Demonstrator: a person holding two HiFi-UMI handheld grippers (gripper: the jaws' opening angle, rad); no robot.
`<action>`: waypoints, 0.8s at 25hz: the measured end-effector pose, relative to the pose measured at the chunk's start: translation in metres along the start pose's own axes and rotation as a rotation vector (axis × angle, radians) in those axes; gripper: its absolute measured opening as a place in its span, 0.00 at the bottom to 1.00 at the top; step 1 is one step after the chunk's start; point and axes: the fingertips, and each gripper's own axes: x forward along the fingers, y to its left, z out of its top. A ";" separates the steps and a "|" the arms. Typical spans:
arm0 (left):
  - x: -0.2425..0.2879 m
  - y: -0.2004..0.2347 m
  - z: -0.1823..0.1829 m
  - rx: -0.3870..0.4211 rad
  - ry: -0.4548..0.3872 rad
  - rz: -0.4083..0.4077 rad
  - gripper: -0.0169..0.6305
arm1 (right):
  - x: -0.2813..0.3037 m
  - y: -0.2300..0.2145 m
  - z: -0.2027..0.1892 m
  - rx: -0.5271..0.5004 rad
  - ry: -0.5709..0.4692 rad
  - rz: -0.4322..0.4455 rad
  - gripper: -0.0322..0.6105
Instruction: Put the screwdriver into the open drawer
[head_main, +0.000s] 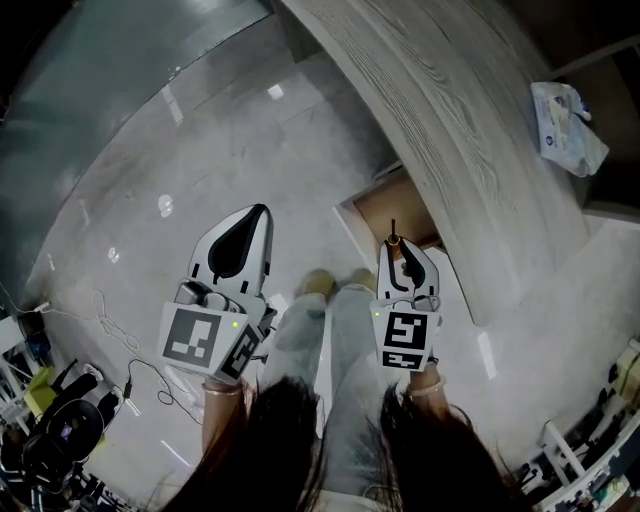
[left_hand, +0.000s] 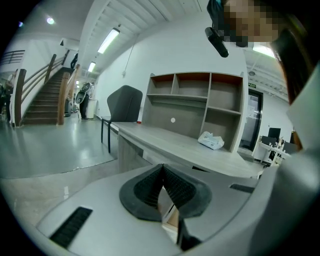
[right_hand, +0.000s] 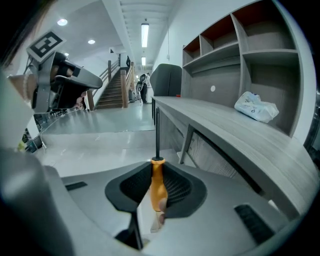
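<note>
Two claws are in play, but only one carries anything: the right claw (right_hand: 157, 170) is clamped on the screwdriver (right_hand: 158, 192), pads pressing the handle from both sides. The tool is slim, with a smooth orange handle that swells slightly at the middle, a black collar, and a thin dark shaft (right_hand: 157, 140) running straight out past the jaw tips. The left claw (left_hand: 163, 175), off to the right claw's left and a little nearer the person, has its ribbed pads drawn together at the tips with nothing between them. In the head view the shaft tip (head_main: 393, 228) points at the drawer (head_main: 385, 208), which lies just ahead of and below the right claw (head_main: 395, 250), pulled out from under the desk (head_main: 450, 120) with bare wood showing inside. I judge this the carry-and-approach step: the tool is in hand and not yet over the opening. Next the right claw needs to go forward and down until the handle is inside the walls, then spread its jaws; a round handle may roll, so a low release looks wise. Farther off, to the claw's right, a bag (right_hand: 255, 107) sits on the desk, and a chair (right_hand: 166, 79) stands at its far end.
</note>
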 end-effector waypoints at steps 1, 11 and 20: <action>0.001 0.003 -0.002 0.001 0.002 0.005 0.05 | 0.004 0.000 -0.004 0.000 0.007 0.002 0.18; 0.015 0.010 -0.014 -0.037 -0.023 -0.004 0.05 | 0.037 -0.004 -0.038 0.003 0.070 0.004 0.18; 0.030 0.013 -0.029 -0.034 -0.005 0.010 0.05 | 0.074 -0.013 -0.080 0.026 0.165 0.023 0.18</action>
